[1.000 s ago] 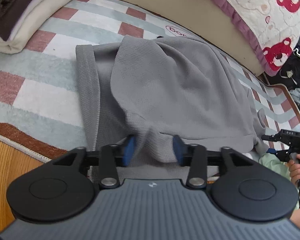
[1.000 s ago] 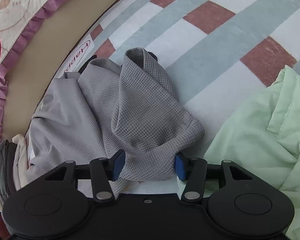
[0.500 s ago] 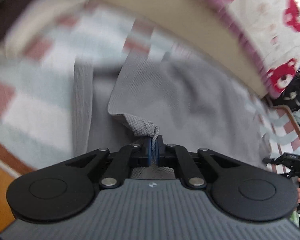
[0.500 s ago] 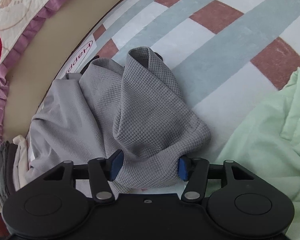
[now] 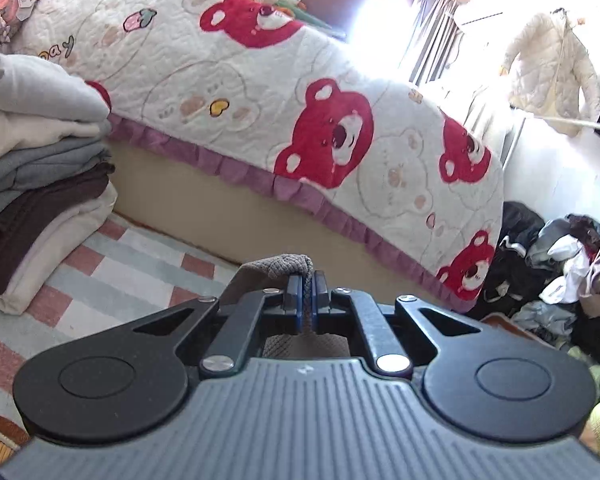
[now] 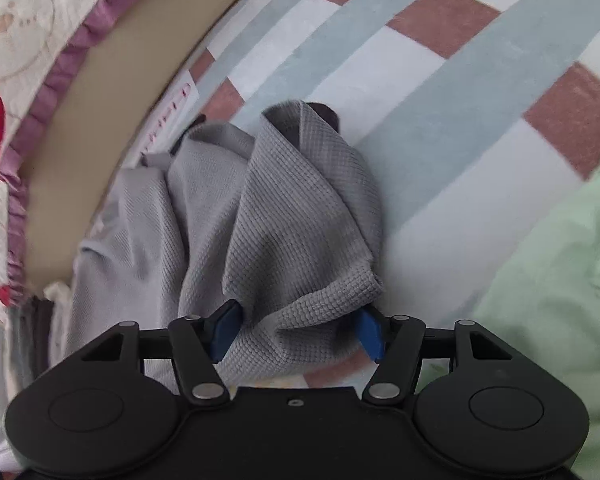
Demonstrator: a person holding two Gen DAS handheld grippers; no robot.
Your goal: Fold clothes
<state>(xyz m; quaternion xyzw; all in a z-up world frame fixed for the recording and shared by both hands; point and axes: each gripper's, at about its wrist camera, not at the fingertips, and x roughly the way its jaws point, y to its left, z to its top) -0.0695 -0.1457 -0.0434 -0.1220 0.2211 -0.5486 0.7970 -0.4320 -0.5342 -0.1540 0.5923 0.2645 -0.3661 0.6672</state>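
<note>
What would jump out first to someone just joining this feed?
The quilt with red bears fills the left wrist view, hanging over the bed's edge. In front of it, the left gripper is shut on a bunched edge of the grey waffle garment. The right gripper is opening around another fold on the checked rug.

We see a bed (image 5: 228, 208) with a beige side under a white quilt (image 5: 260, 92) printed with red bears and edged in purple frill. A checked rug (image 6: 440, 92) of red, white and grey-blue covers the floor. Bright daylight pours through a window (image 5: 400, 16) by a white wall (image 5: 548, 176).
</note>
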